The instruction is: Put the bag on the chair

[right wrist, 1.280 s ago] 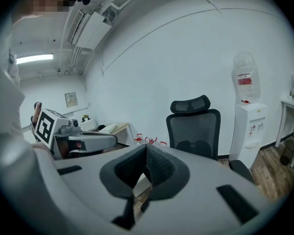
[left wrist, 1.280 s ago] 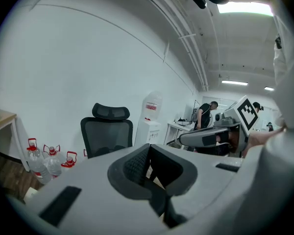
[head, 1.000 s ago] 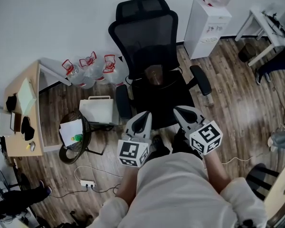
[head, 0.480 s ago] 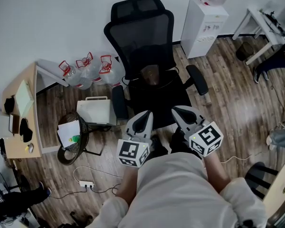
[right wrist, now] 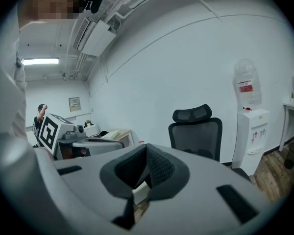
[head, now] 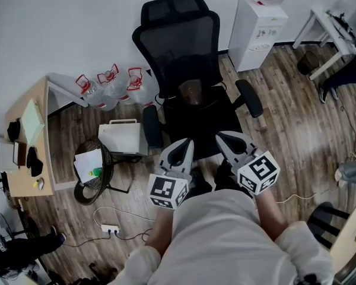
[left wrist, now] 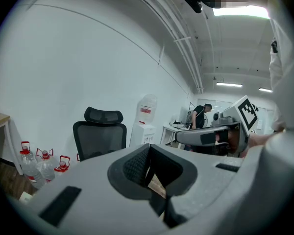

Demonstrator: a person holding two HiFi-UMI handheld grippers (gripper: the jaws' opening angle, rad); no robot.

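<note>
A black mesh office chair (head: pixel 187 70) stands against the wall, facing me. A small brown bag (head: pixel 191 92) rests on its seat against the backrest. My left gripper (head: pixel 183 144) and right gripper (head: pixel 225 139) hover side by side just before the seat's front edge, both shut and empty. In the left gripper view the chair (left wrist: pixel 99 133) shows beyond the closed left gripper (left wrist: pixel 149 168), with the right gripper (left wrist: pixel 210 136) to the side. In the right gripper view the closed right gripper (right wrist: pixel 144 168) also points toward the chair (right wrist: pixel 196 131).
A water dispenser (head: pixel 260 25) stands right of the chair, and three water jugs (head: pixel 113 82) left of it. A white box (head: pixel 121 136), a wire basket (head: pixel 92 168) and a wooden desk (head: pixel 26 141) sit at the left. A power strip (head: pixel 108 229) with cables lies on the floor.
The head view has swayed slightly left and back again. Both grippers stay shut in the same place before the chair, and the bag has not moved.
</note>
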